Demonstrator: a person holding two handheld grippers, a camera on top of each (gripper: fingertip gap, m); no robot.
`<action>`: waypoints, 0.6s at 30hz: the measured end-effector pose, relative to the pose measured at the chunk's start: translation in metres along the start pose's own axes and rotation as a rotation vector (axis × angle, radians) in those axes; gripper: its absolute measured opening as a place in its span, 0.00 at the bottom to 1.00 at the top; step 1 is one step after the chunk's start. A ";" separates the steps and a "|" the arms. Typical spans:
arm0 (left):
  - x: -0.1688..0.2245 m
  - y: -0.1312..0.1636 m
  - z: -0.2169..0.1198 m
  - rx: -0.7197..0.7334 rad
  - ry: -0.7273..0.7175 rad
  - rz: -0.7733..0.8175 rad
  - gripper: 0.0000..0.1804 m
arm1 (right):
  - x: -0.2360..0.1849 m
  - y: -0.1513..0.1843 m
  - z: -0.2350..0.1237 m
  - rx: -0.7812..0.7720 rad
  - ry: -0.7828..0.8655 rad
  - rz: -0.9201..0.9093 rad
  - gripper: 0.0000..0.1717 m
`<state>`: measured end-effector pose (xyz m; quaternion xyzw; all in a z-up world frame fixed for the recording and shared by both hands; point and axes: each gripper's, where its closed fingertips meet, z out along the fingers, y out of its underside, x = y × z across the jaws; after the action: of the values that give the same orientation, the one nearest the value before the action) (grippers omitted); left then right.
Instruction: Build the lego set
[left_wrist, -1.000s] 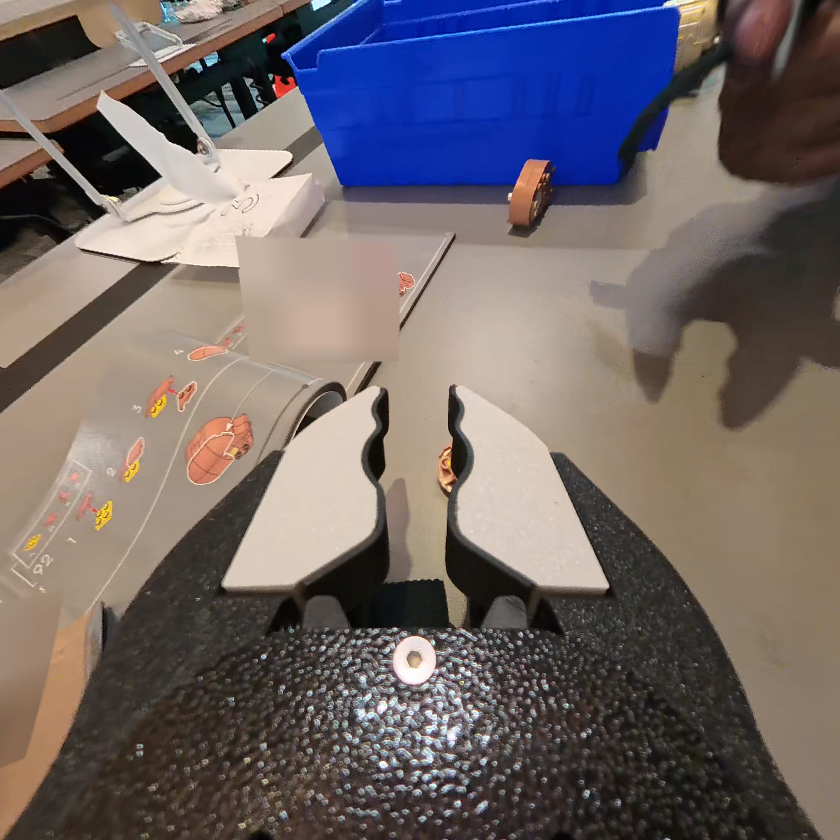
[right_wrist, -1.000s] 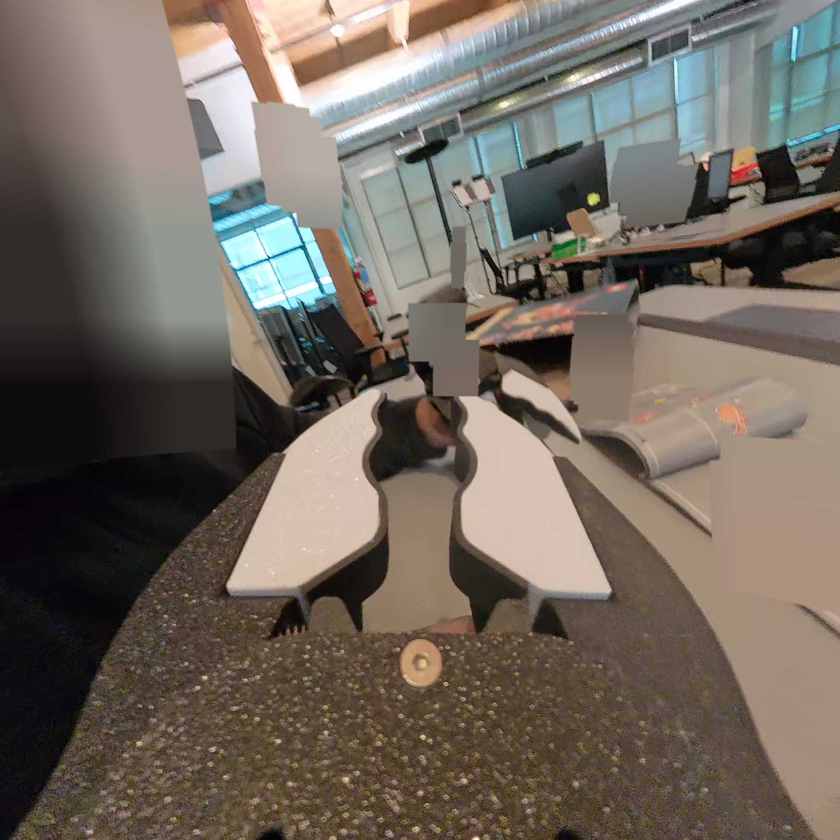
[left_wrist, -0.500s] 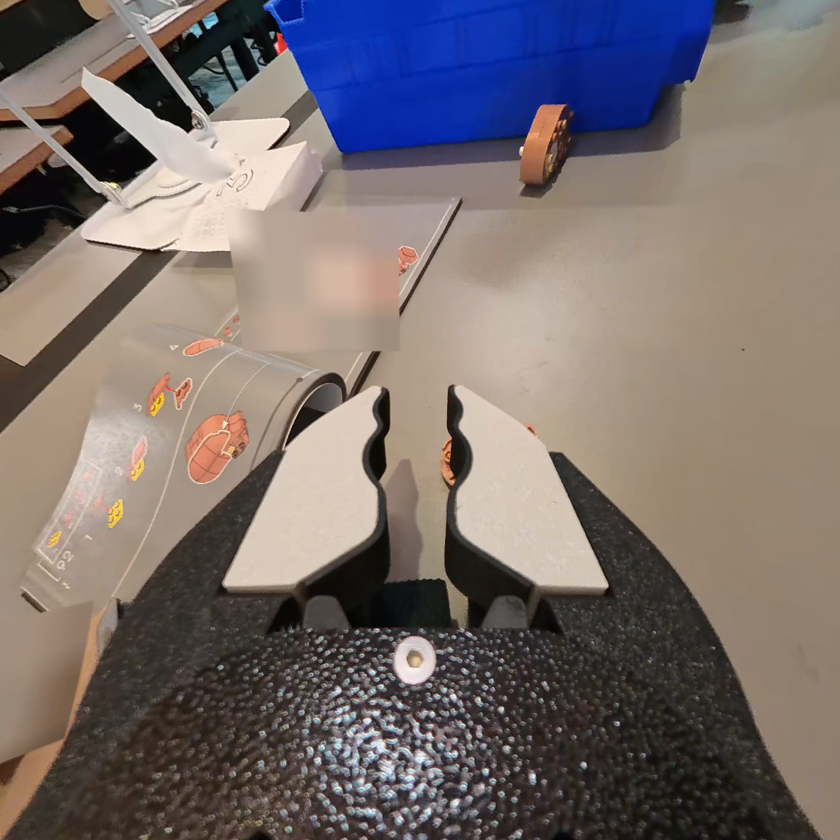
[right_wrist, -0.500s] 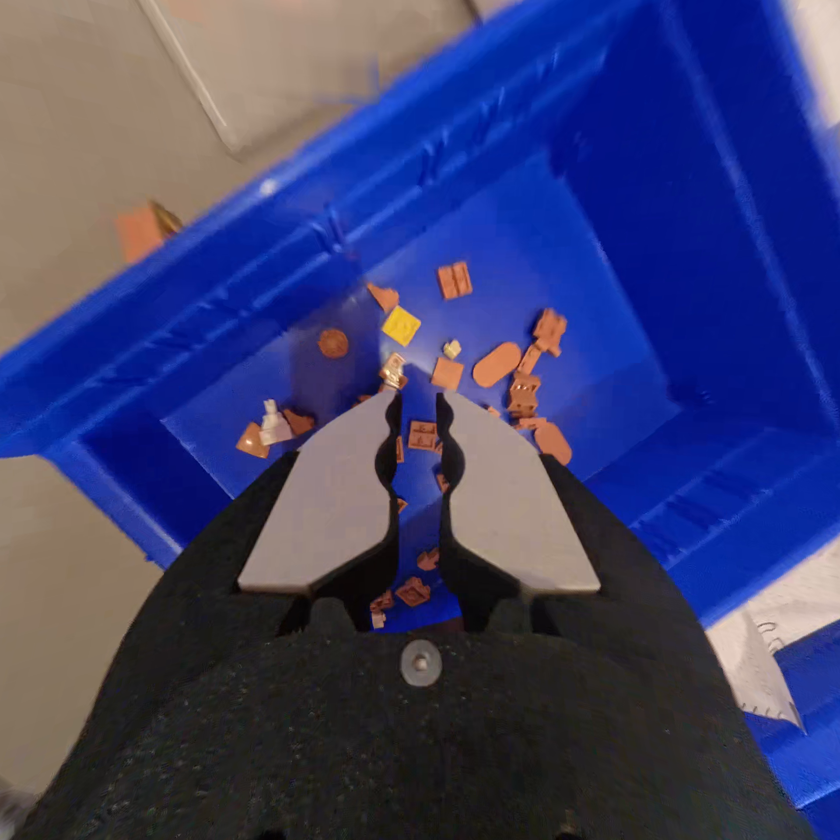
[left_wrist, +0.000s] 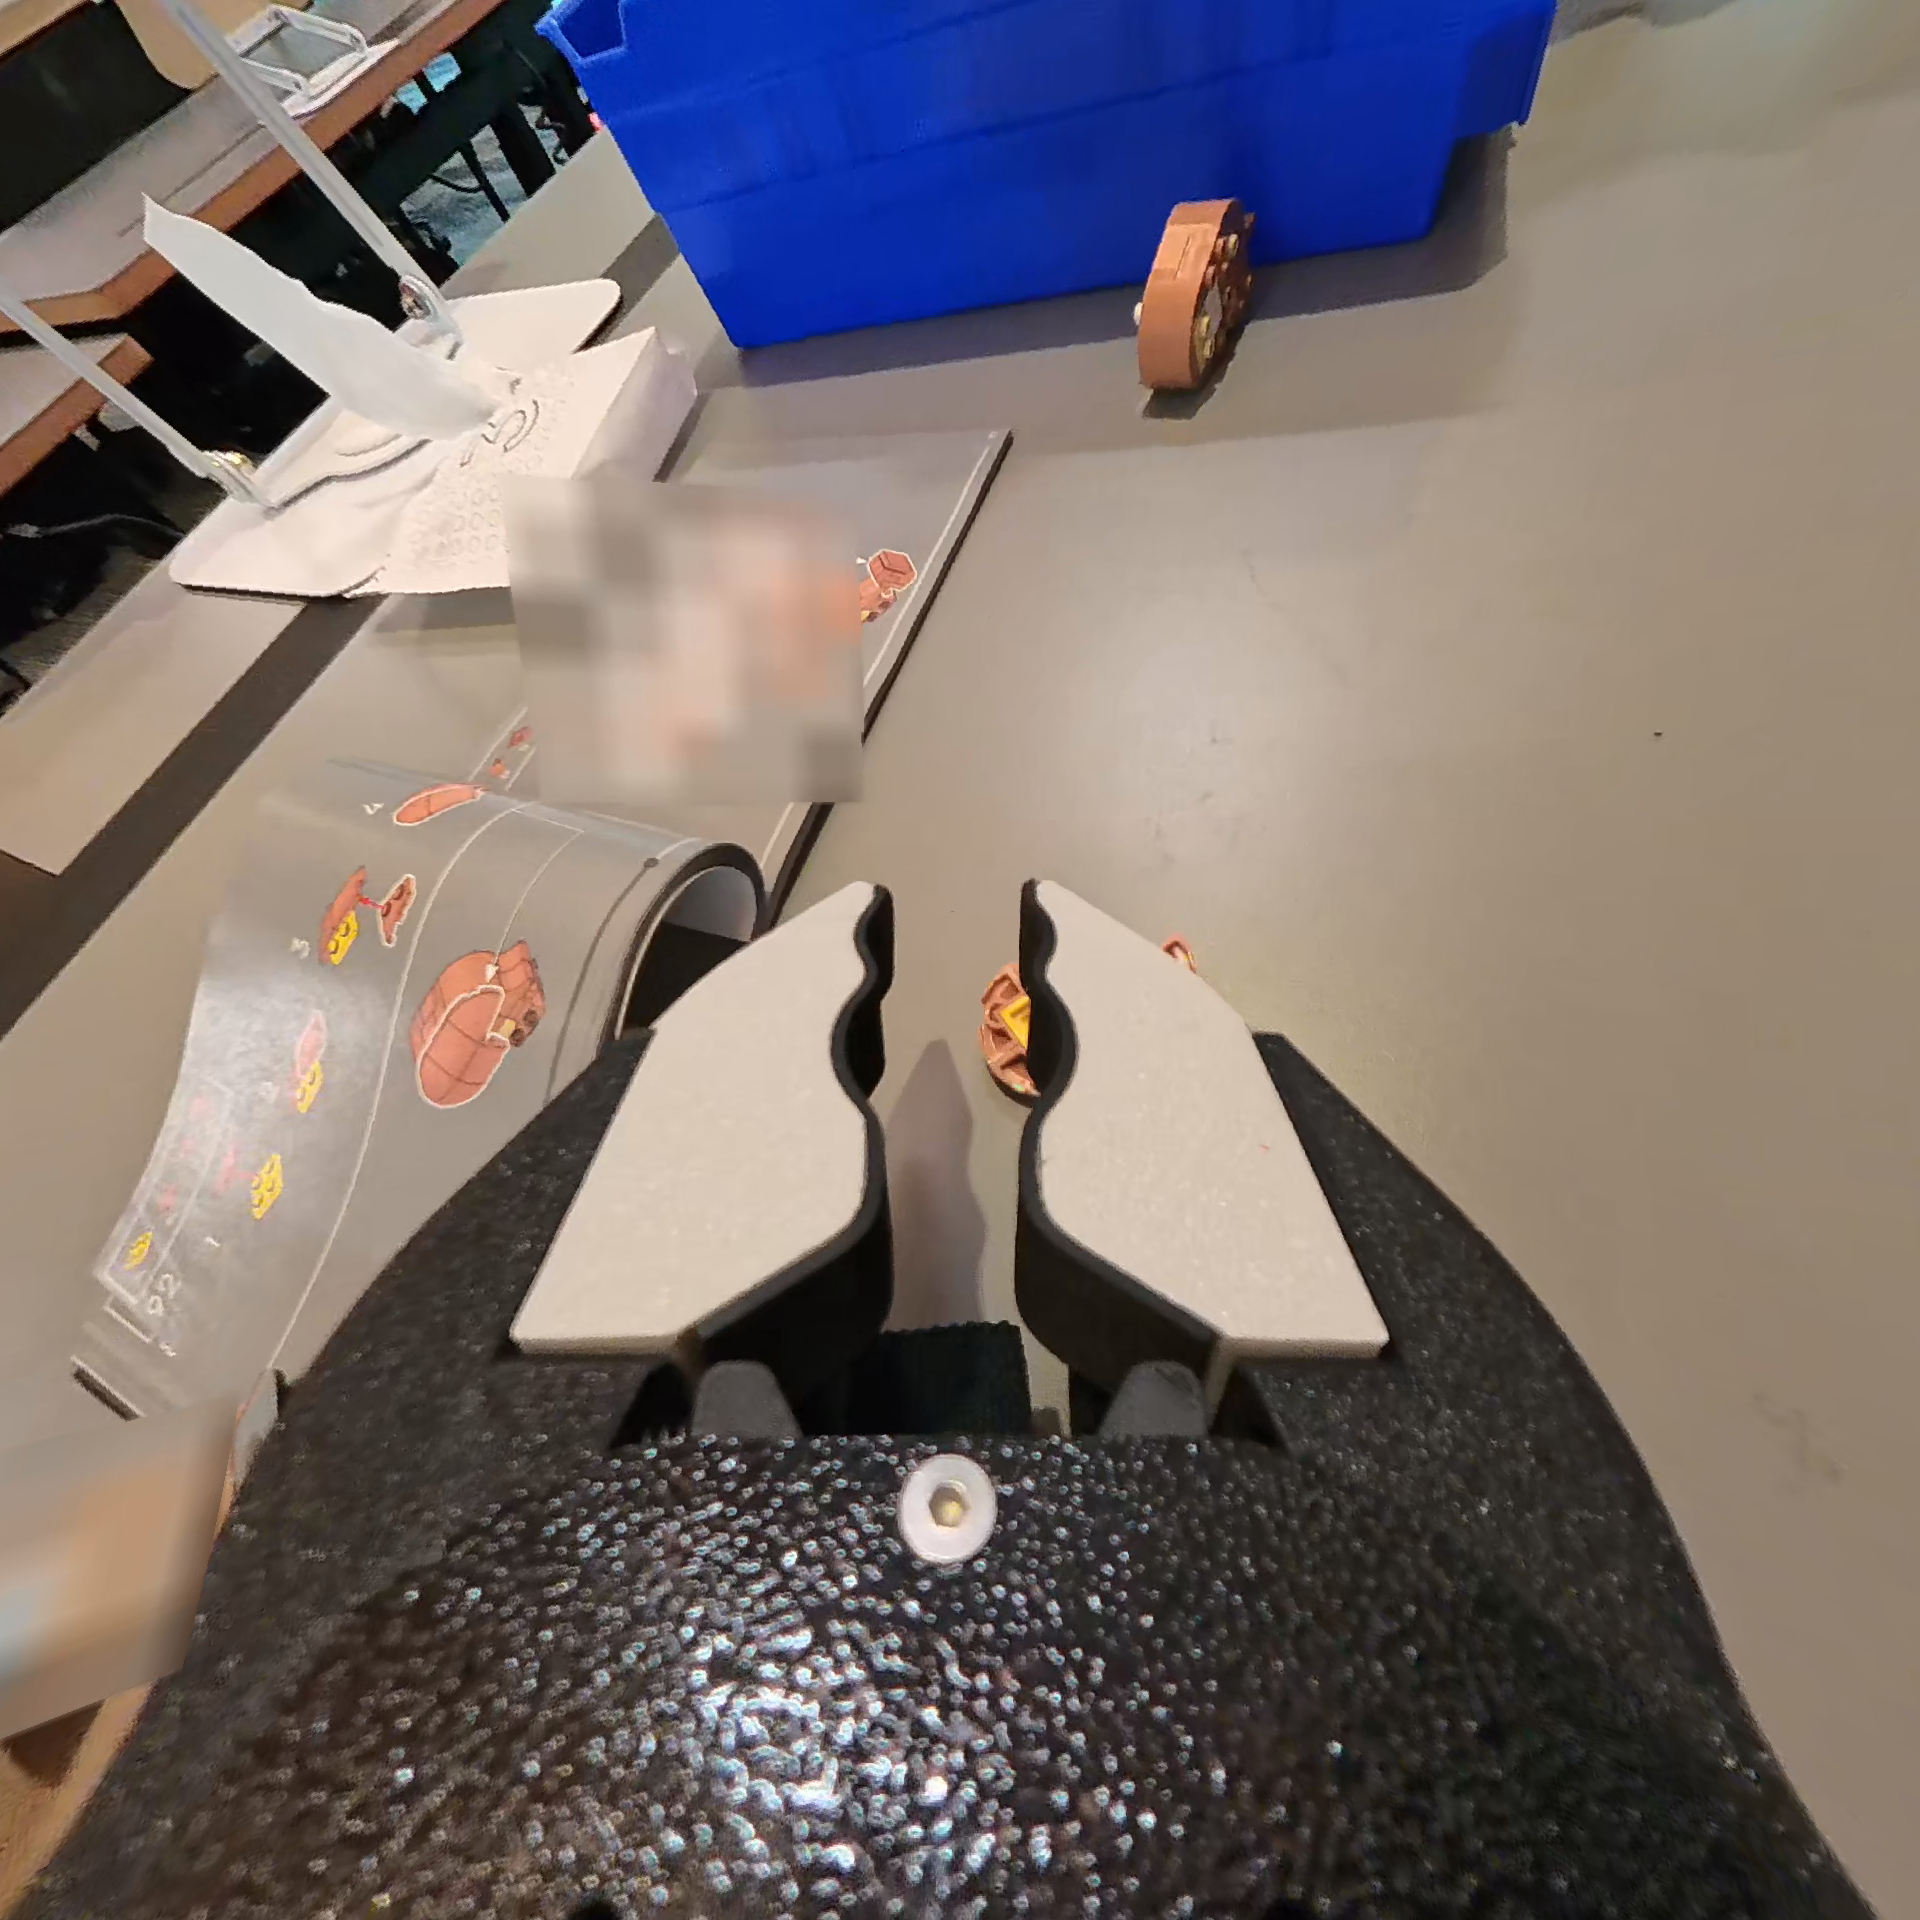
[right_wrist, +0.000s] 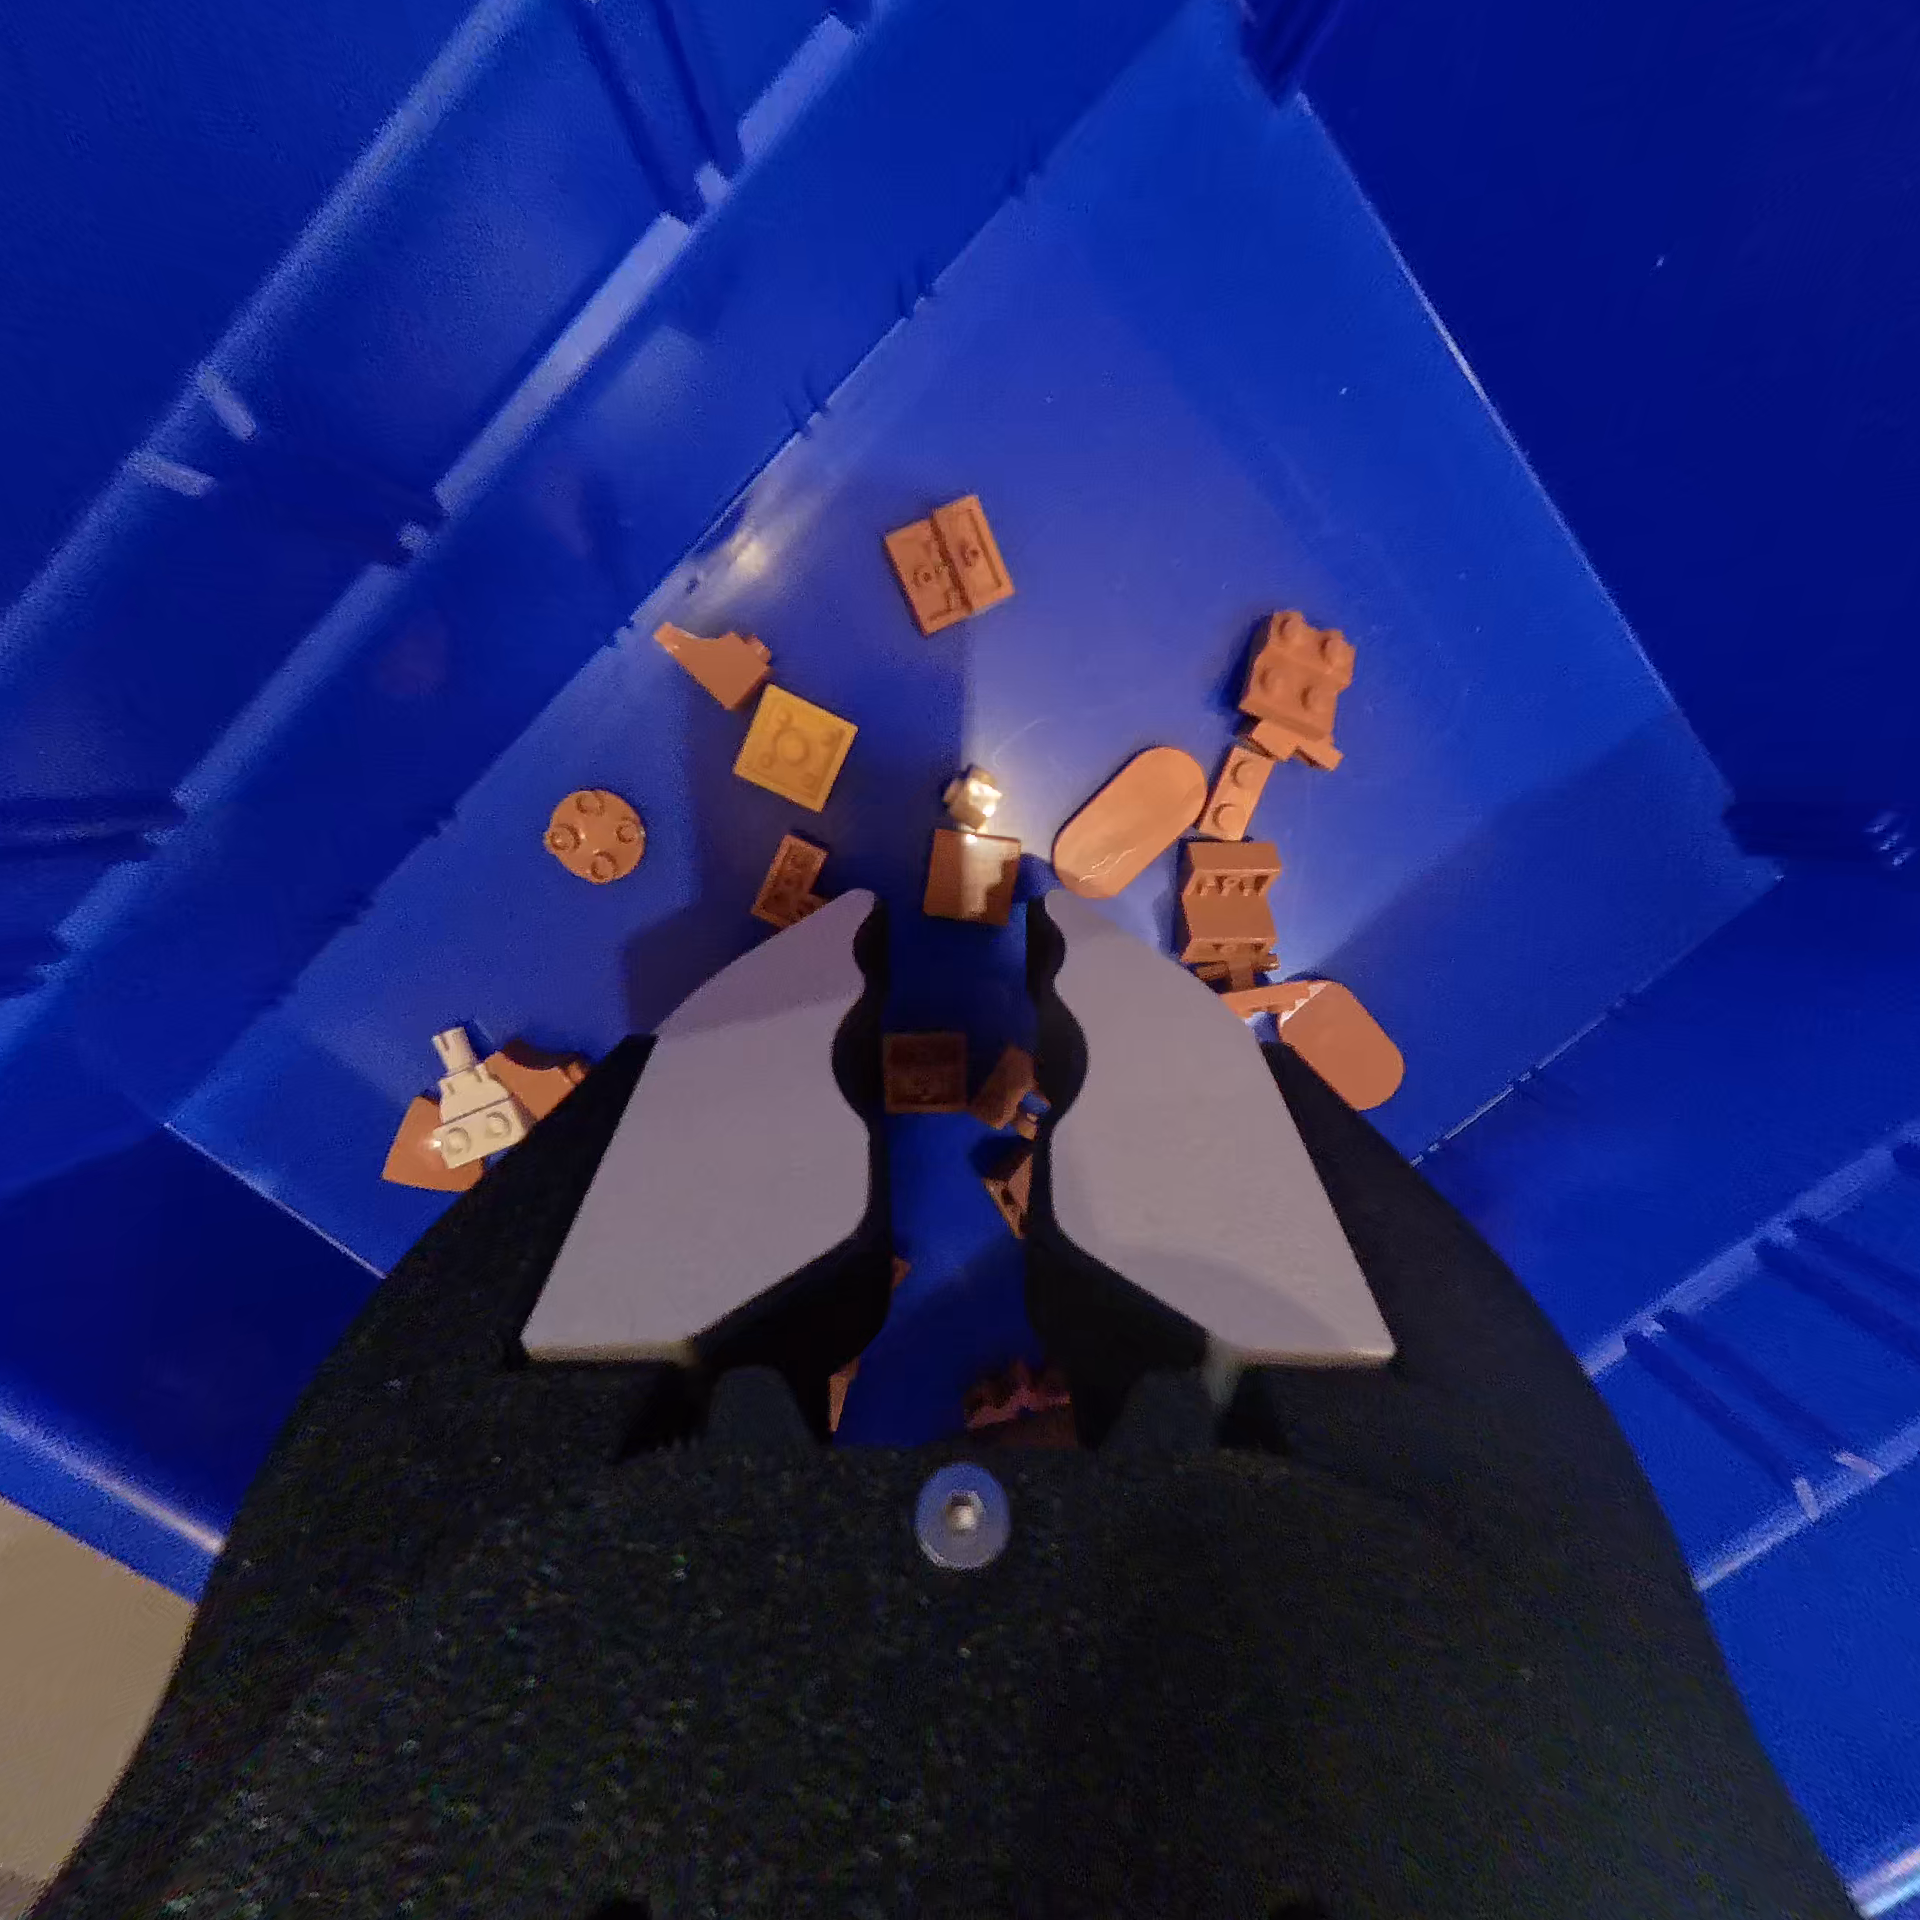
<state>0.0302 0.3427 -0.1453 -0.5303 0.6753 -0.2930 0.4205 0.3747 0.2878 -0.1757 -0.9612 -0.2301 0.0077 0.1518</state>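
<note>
Presently: blue bin (right_wrist: 1143, 364), right gripper (right_wrist: 954, 914) hanging inside, jaws narrowly parted, empty, above loose brown bricks (right_wrist: 971, 878). Left gripper (left_wrist: 956, 925) likewise narrow, empty, beside small brown-yellow assembly (left_wrist: 1006, 1029) on grey table (left_wrist: 1455, 779); instruction booklet (left_wrist: 364, 987) left.

- The grey table (left_wrist: 1455, 727) lies bare between the blue bin (left_wrist: 1039, 156) and the near edge, wide enough for a gripper to pass.
- A round brown wheel-like piece (left_wrist: 1195, 296) stands on edge just in front of the bin.
- A curled instruction booklet (left_wrist: 468, 987) blocks the table to the left of the bin's front.
- Inside the bin, scattered brown bricks (right_wrist: 1132, 821) crowd the floor; its walls (right_wrist: 312, 416) close in all around.
</note>
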 end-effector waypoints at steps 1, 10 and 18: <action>0.000 0.001 -0.001 -0.003 -0.001 0.001 0.13 | 0.001 0.001 0.002 -0.007 0.002 0.006 0.15; -0.005 0.003 -0.004 -0.007 -0.020 -0.020 0.12 | -0.001 -0.004 0.006 -0.032 -0.026 0.030 0.09; -0.007 0.001 -0.007 0.015 -0.043 -0.022 0.11 | -0.024 -0.032 -0.084 0.263 -0.034 0.066 0.09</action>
<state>0.0237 0.3493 -0.1410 -0.5406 0.6580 -0.2915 0.4356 0.3456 0.2802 -0.0872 -0.9398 -0.1977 0.0590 0.2723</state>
